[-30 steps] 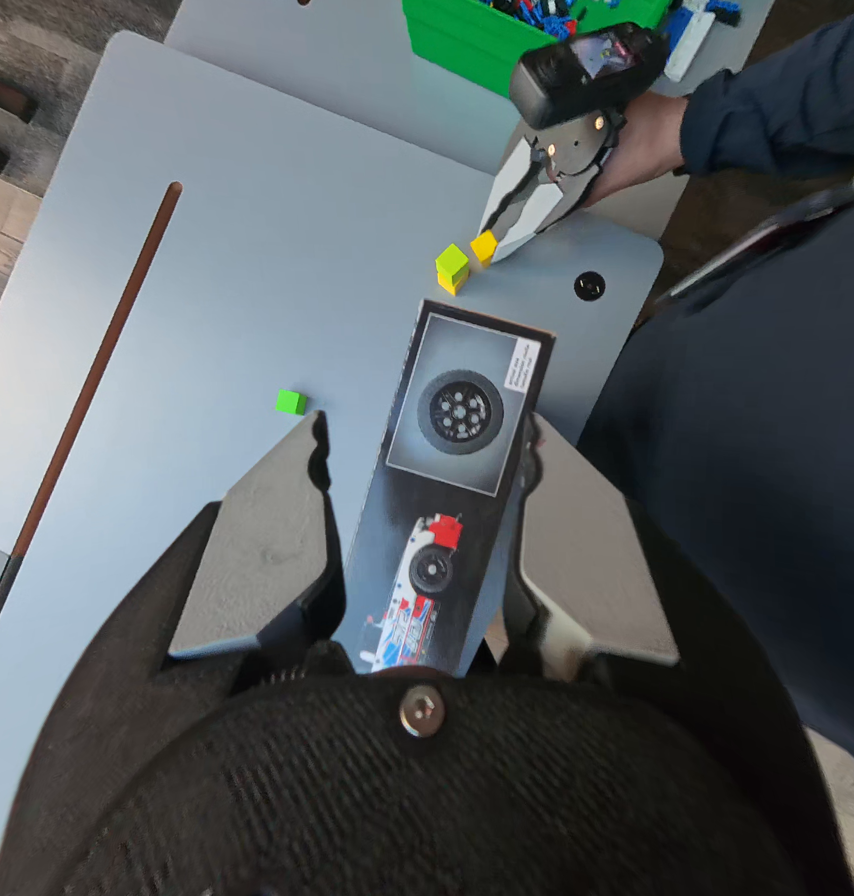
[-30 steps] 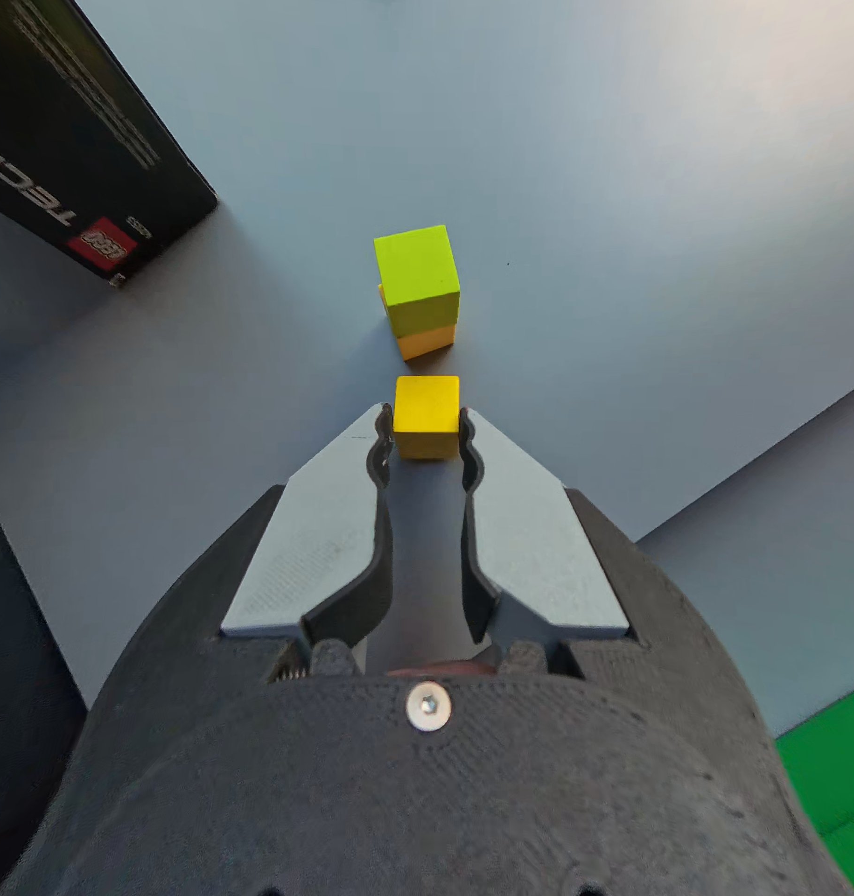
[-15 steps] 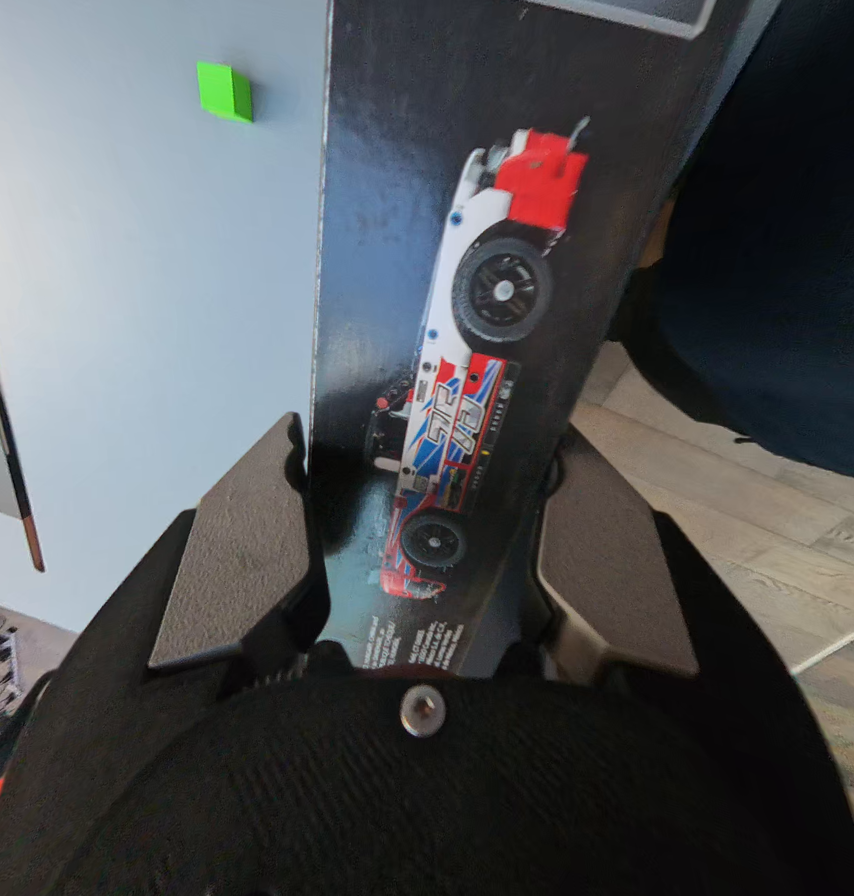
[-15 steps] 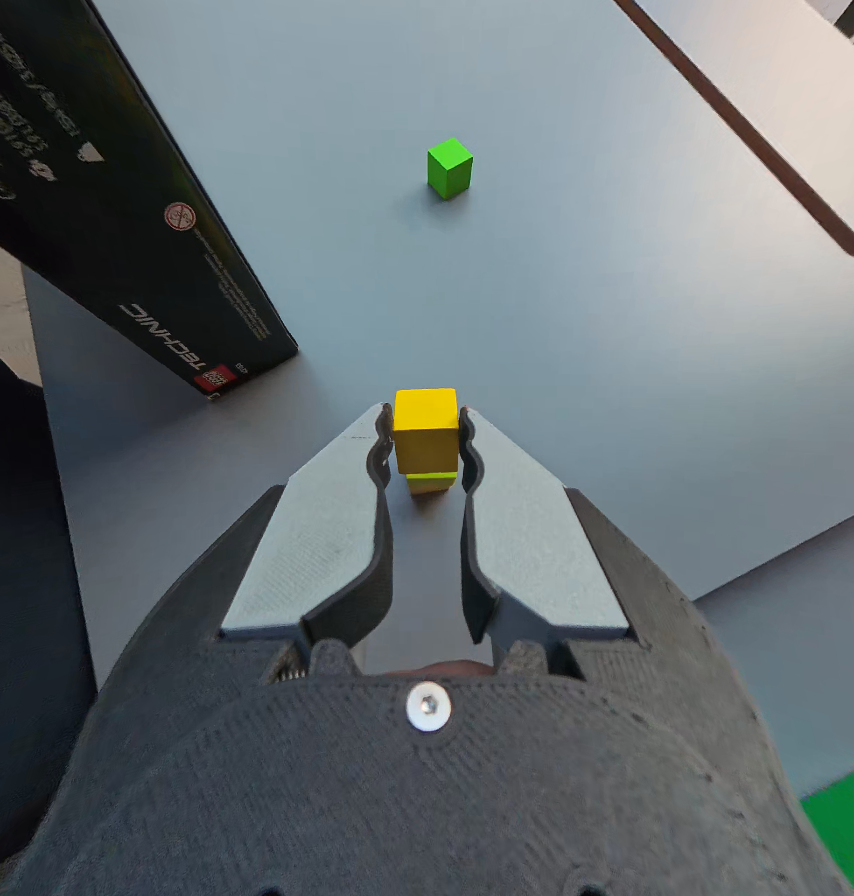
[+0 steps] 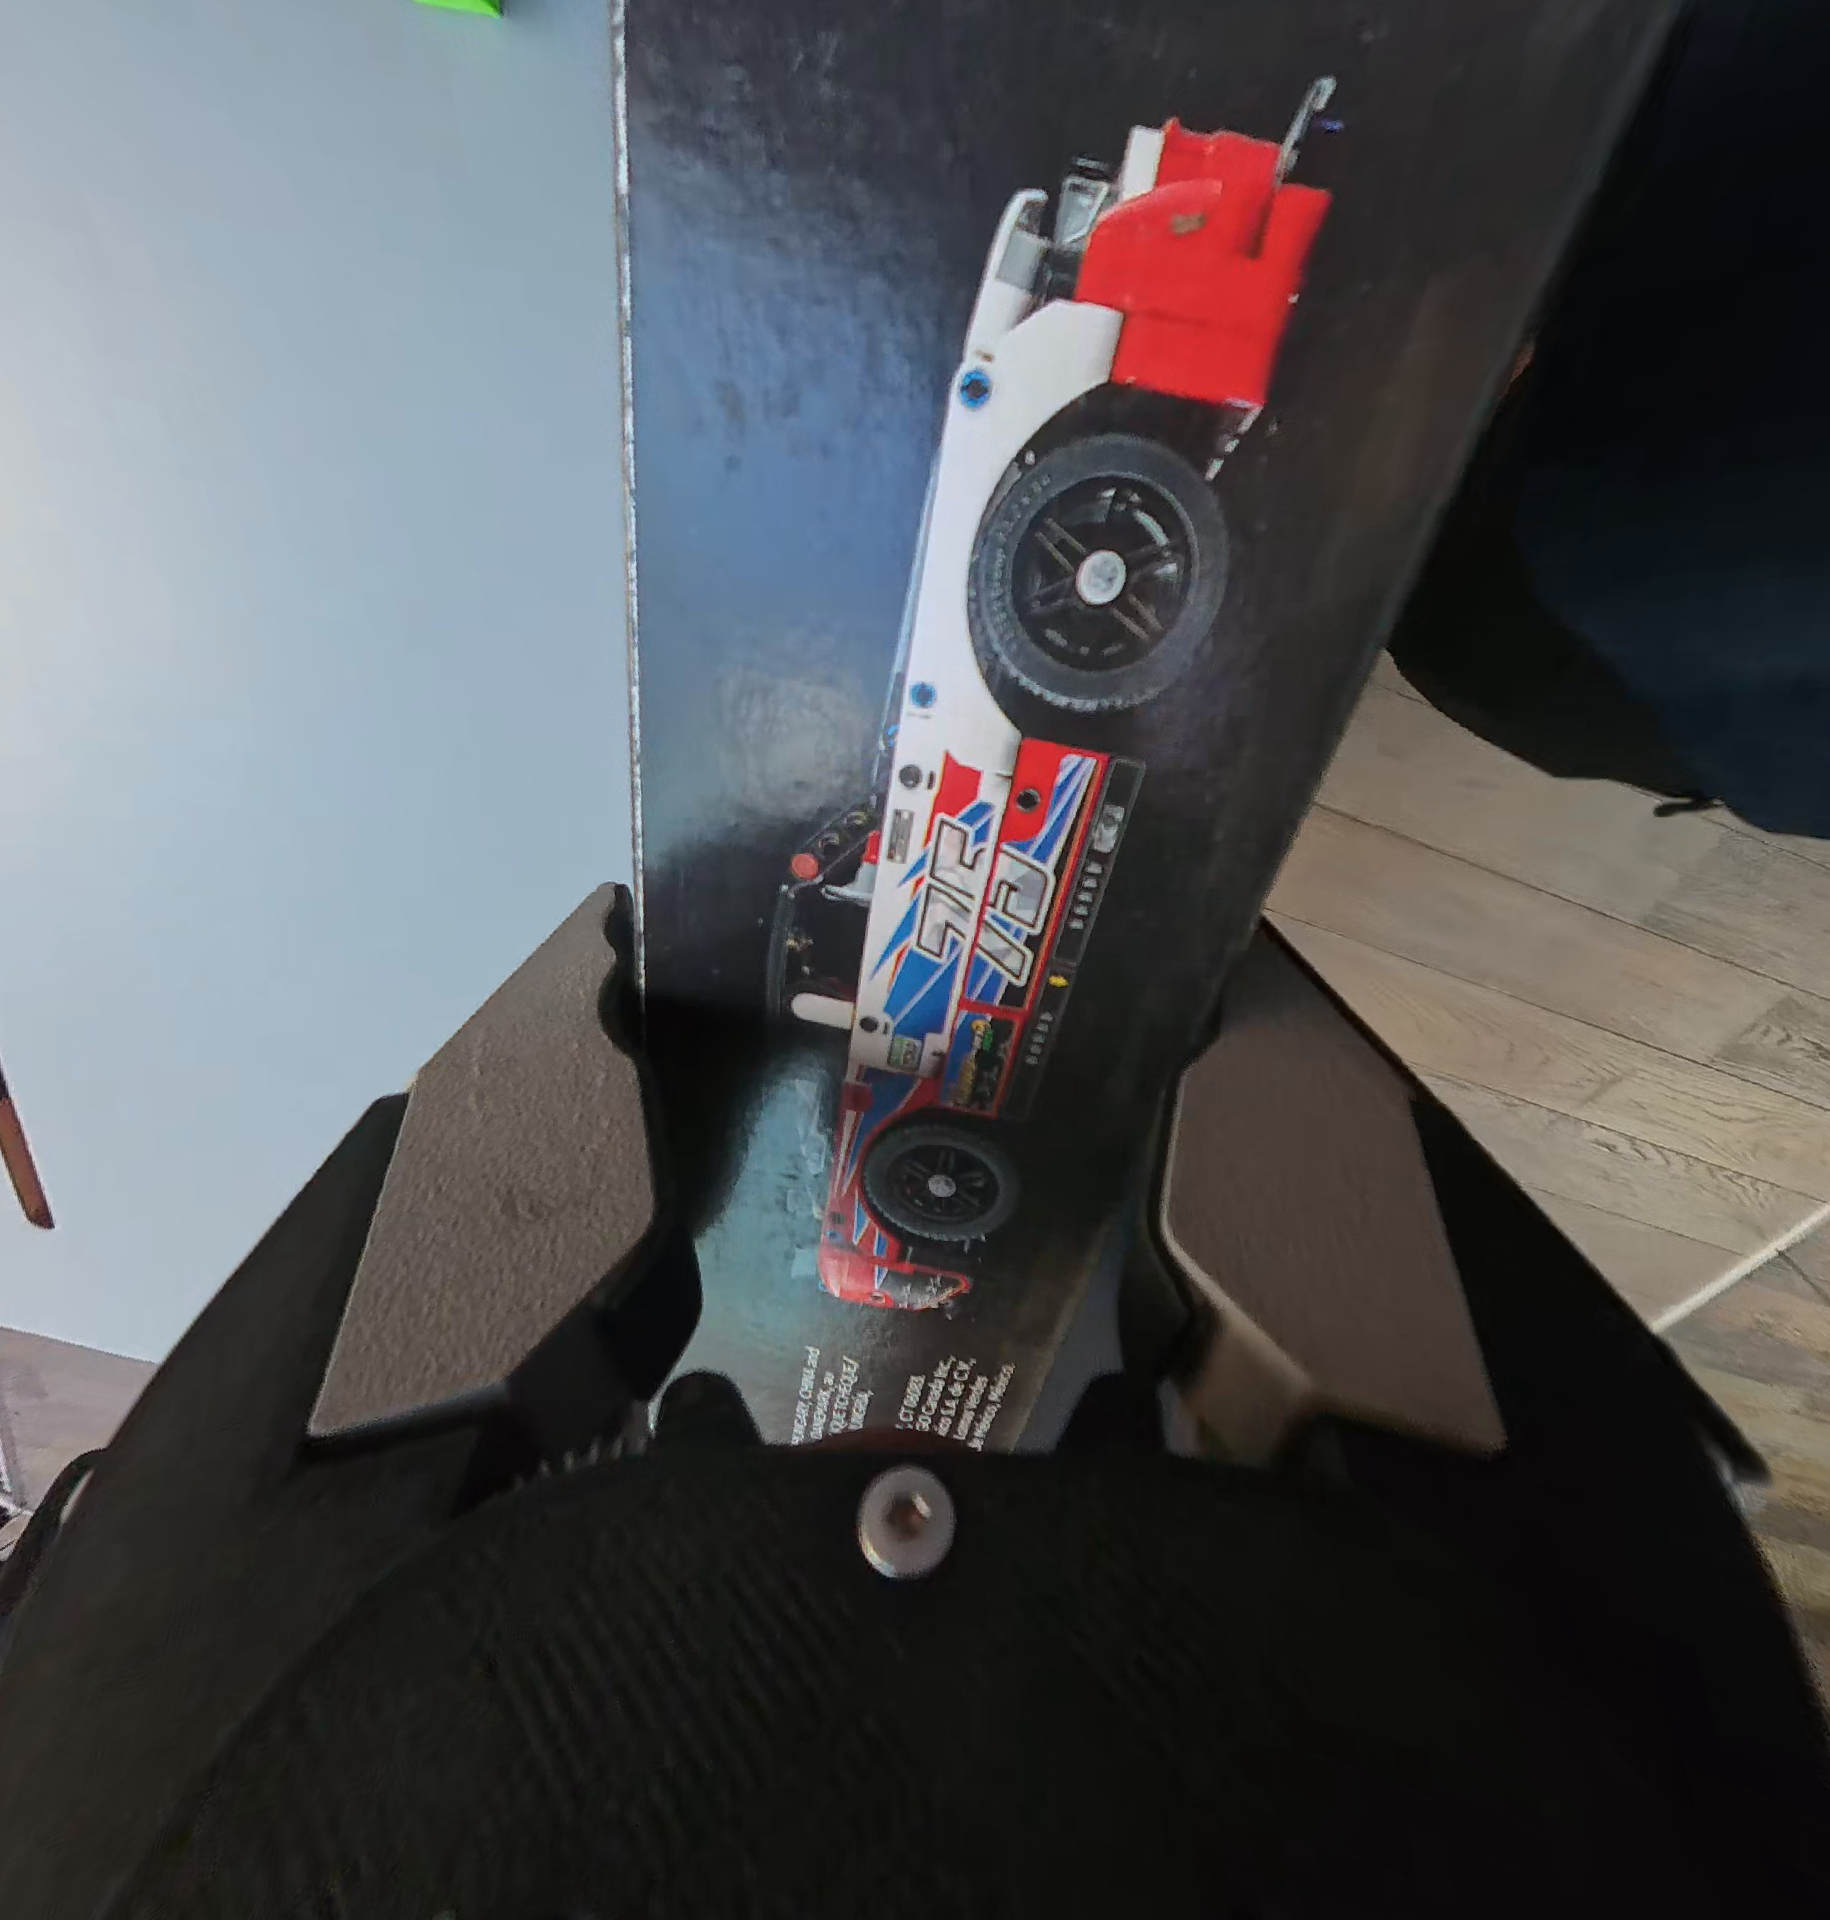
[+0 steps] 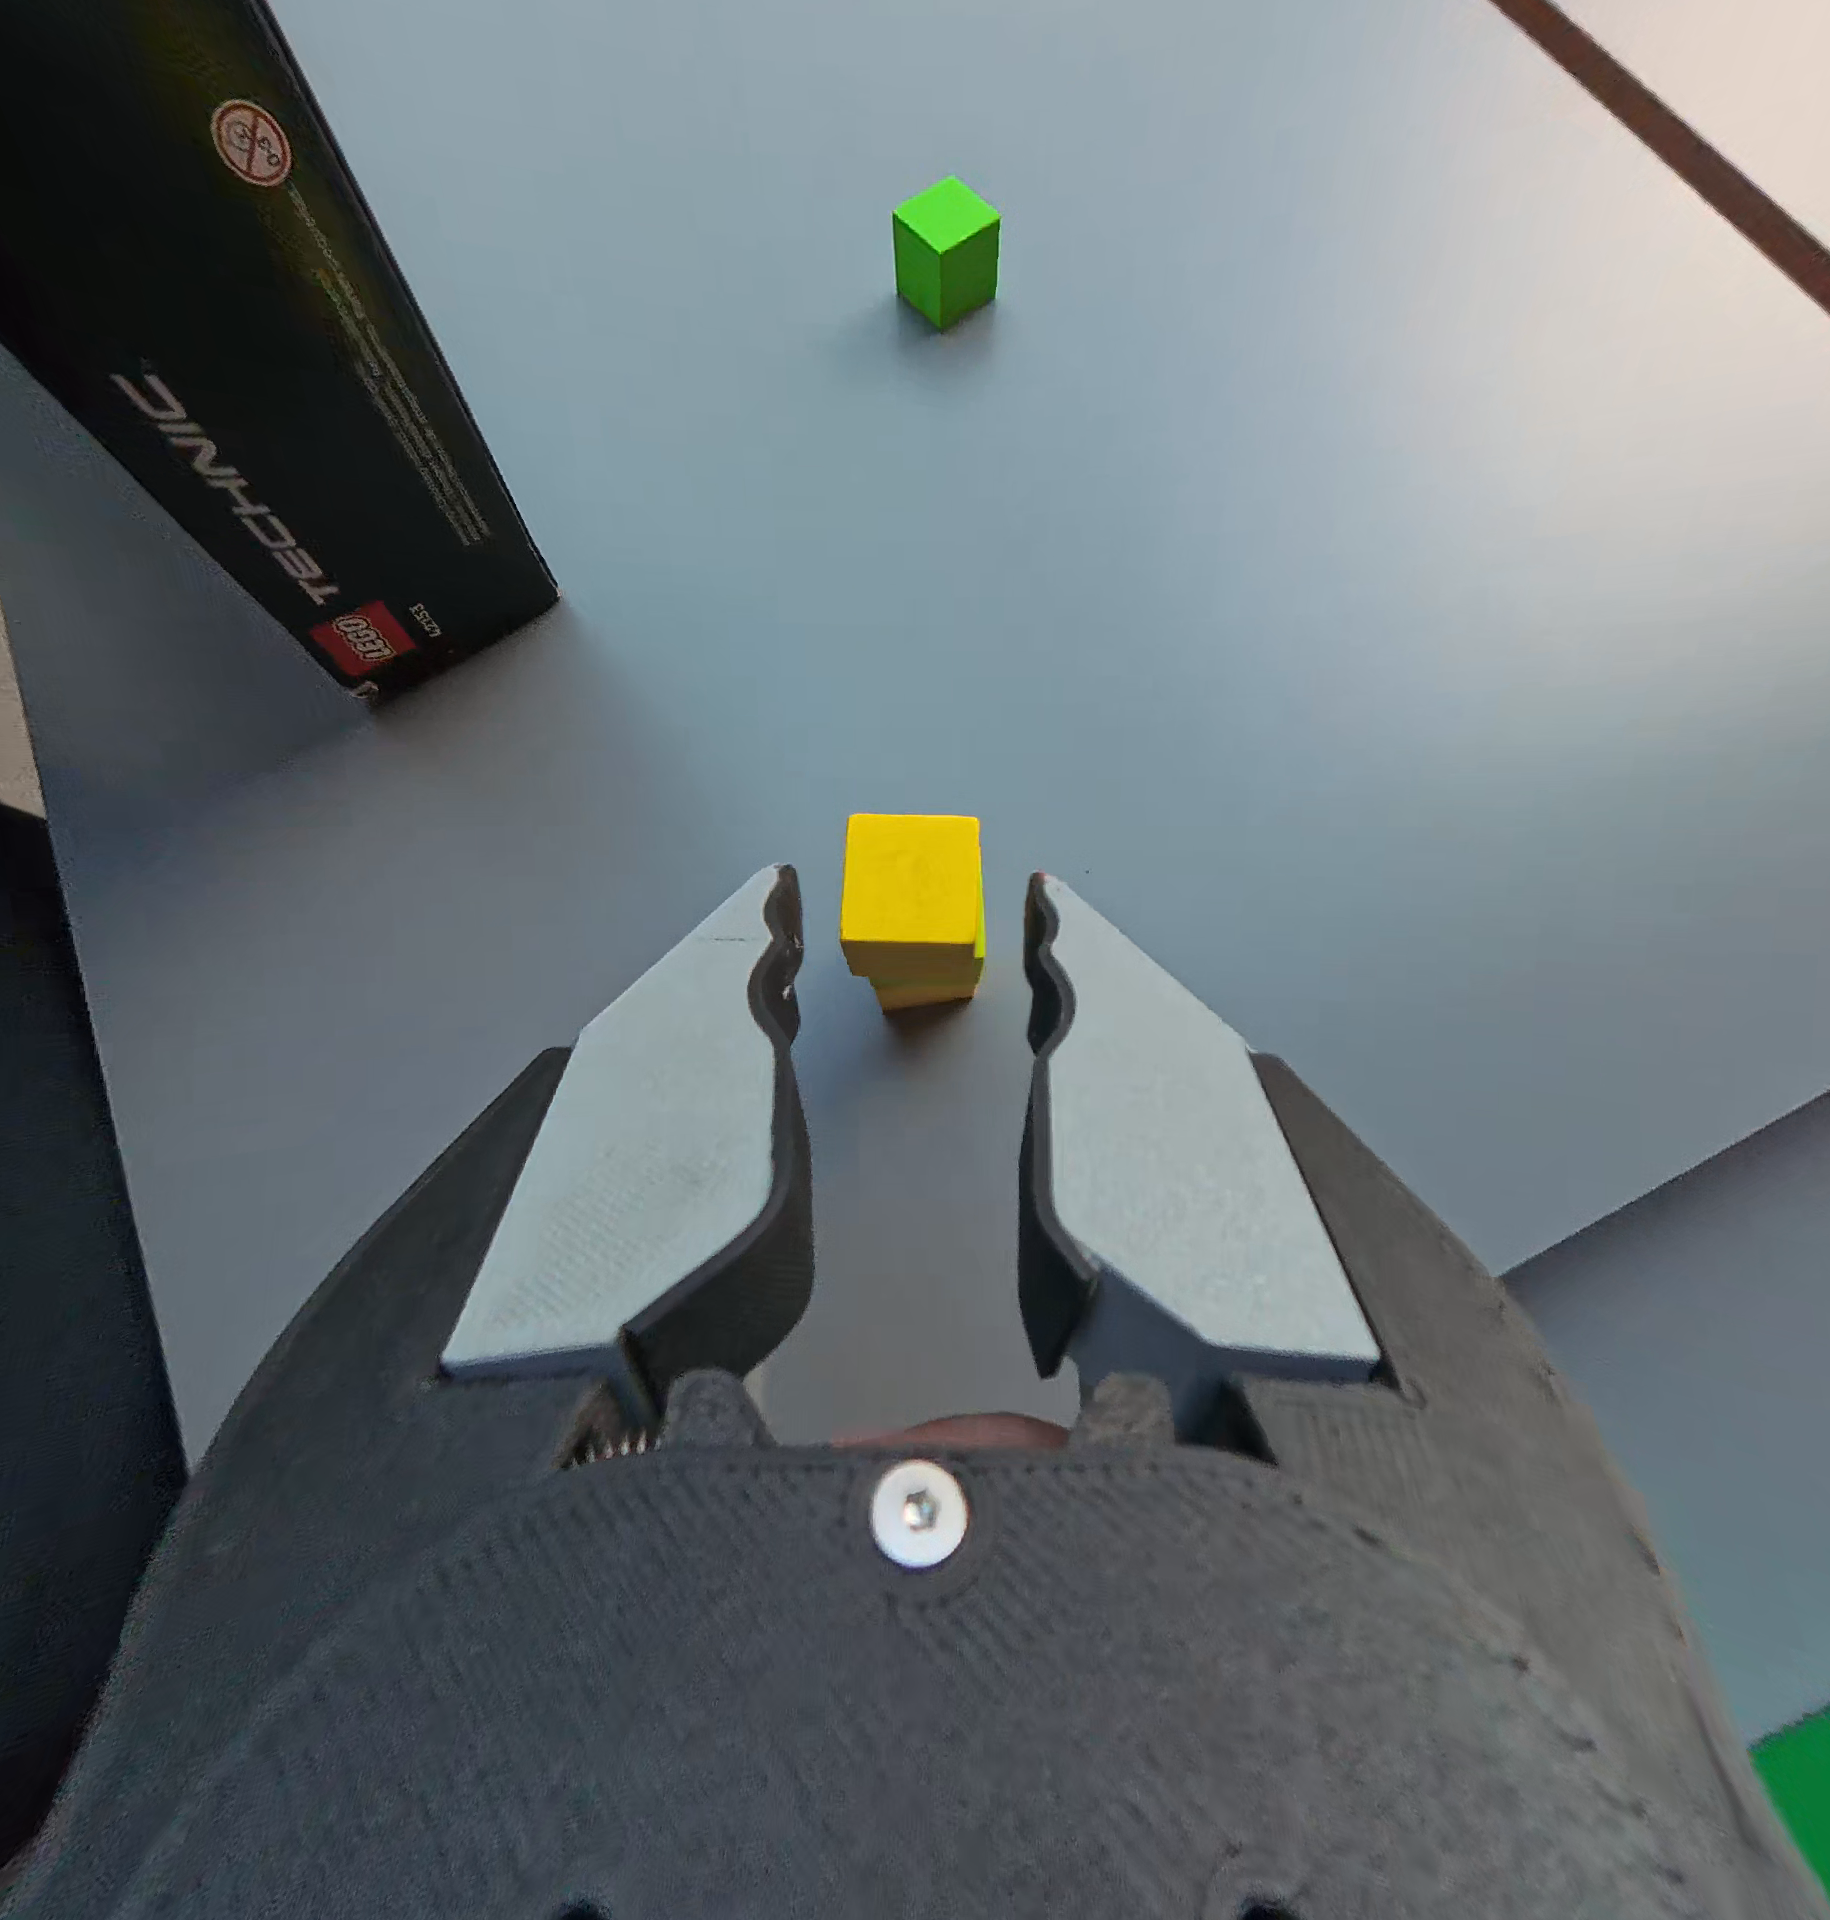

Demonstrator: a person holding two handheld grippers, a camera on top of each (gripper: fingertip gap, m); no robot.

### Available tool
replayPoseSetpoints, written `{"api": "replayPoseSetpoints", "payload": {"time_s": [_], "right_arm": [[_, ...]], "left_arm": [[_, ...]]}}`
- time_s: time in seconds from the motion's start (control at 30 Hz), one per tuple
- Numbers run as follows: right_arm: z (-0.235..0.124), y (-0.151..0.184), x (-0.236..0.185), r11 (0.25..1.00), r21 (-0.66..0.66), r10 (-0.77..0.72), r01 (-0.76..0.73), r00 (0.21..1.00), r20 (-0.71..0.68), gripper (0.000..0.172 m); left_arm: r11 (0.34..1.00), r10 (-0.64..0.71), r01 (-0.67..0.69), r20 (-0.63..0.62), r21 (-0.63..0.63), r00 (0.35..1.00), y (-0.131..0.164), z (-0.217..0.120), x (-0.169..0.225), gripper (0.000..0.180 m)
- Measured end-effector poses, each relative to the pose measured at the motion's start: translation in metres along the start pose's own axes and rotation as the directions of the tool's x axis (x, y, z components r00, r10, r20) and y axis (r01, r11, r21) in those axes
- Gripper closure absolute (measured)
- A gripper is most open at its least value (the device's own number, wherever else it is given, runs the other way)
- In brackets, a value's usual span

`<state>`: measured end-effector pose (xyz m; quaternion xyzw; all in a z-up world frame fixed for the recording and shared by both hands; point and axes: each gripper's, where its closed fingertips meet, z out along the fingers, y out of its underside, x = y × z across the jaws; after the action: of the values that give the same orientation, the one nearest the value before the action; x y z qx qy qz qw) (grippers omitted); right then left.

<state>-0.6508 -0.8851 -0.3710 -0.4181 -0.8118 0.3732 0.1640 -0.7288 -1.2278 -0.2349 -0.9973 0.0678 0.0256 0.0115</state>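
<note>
Straddling, right tongs [image 6: 911, 914] apart and untouching, a tippy stack topped by a yellow cube [image 6: 911, 878] on the counter [image 6: 1306, 623], while cradling a tilted, seemingly light, stiff, glossy black toy-car box [image 5: 786, 468] between wide-spread left tongs [image 5: 926, 925], clamping uncertain, long edges likely gripping best.

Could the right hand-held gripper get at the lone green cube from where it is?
Probably yes. The right hand-held gripper stands open around the yellow-topped cube stack, pads clear of it. The green cube sits beyond on open table; only that stack lies between, and the black box stands off left.
</note>
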Motion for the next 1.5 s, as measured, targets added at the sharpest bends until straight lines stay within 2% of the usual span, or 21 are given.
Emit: {"api": "replayPoseSetpoints", "payload": {"time_s": [0.13,0.27,0.3,0.4,0.47,0.53,0.63,0.77,0.9,1.0,1.03,1.1,1.13,1.23,1.33,1.5], "right_arm": [[-0.020,-0.007,0.005,0.999,0.023,0.030,-0.029,0.999,-0.043,0.130],[-0.050,-0.015,0.013,0.996,0.049,0.084,-0.078,0.990,-0.114,0.129],[-0.058,-0.017,0.014,0.995,0.054,0.096,-0.089,0.986,-0.137,0.129],[-0.081,-0.024,0.014,0.992,0.064,0.122,-0.112,0.973,-0.195,0.129],[-0.093,-0.030,0.011,0.990,0.069,0.135,-0.122,0.966,-0.219,0.129],[-0.098,-0.041,0.005,0.989,0.078,0.139,-0.124,0.963,-0.229,0.129],[-0.084,-0.072,-0.005,0.991,0.087,0.112,-0.097,0.976,-0.189,0.129],[-0.014,-0.120,-0.011,1.000,0.022,-0.003,0.005,0.998,-0.060,0.120],[0.082,-0.146,-0.001,0.979,-0.100,-0.176,0.180,0.983,0.042,0.120],[0.143,-0.148,0.003,0.933,-0.204,-0.275,0.296,0.953,0.128,0.119],[0.159,-0.146,0.004,0.914,-0.238,-0.300,0.330,0.942,0.153,0.118],[0.184,-0.143,0.003,0.878,-0.276,-0.347,0.392,0.917,0.197,0.121],[0.193,-0.139,0.004,0.861,-0.297,-0.363,0.414,0.907,0.212,0.121],[0.213,-0.126,0.004,0.825,-0.345,-0.375,0.448,0.890,0.260,0.127],[0.219,-0.123,0.005,0.821,-0.344,-0.384,0.455,0.887,0.257,0.147],[0.201,-0.119,0.009,0.860,-0.331,-0.330,0.388,0.918,0.219,0.147]], "left_arm": [[0.999,-0.031,0.031,-0.090,-0.009,0.995,0.025,0.001,-0.023,0.078],[0.994,-0.109,0.109,-0.157,-0.009,0.982,0.056,0.008,-0.063,0.078],[0.988,-0.154,0.155,-0.142,-0.004,0.978,0.063,0.009,-0.080,0.078],[0.969,-0.244,0.244,0.027,-0.041,0.970,0.090,0.008,-0.143,0.092],[0.959,-0.282,0.274,0.119,0.075,0.952,0.080,-0.003,-0.172,0.100],[0.923,-0.350,0.322,0.112,0.209,0.930,0.060,-0.015,-0.178,0.104],[0.873,-0.380,0.349,0.026,0.342,0.925,0.026,-0.023,-0.139,0.104],[0.794,-0.321,0.366,-0.177,0.486,0.930,-0.021,-0.019,-0.029,0.111],[0.766,-0.291,0.423,-0.325,0.485,0.900,-0.040,-0.001,0.076,0.113],[0.746,-0.320,0.494,-0.410,0.447,0.854,-0.044,0.008,0.129,0.113],[0.736,-0.339,0.516,-0.422,0.438,0.841,-0.043,0.009,0.139,0.114],[0.701,-0.389,0.566,-0.433,0.433,0.813,-0.042,0.009,0.151,0.129],[0.684,-0.412,0.590,-0.439,0.430,0.798,-0.040,0.009,0.154,0.131],[0.640,-0.483,0.648,-0.440,0.413,0.757,-0.030,0.009,0.156,0.122],[0.599,-0.505,0.686,-0.470,0.412,0.724,-0.028,0.006,0.157,0.121],[0.628,-0.487,0.664,-0.459,0.406,0.743,-0.028,0.009,0.150,0.121]]}}
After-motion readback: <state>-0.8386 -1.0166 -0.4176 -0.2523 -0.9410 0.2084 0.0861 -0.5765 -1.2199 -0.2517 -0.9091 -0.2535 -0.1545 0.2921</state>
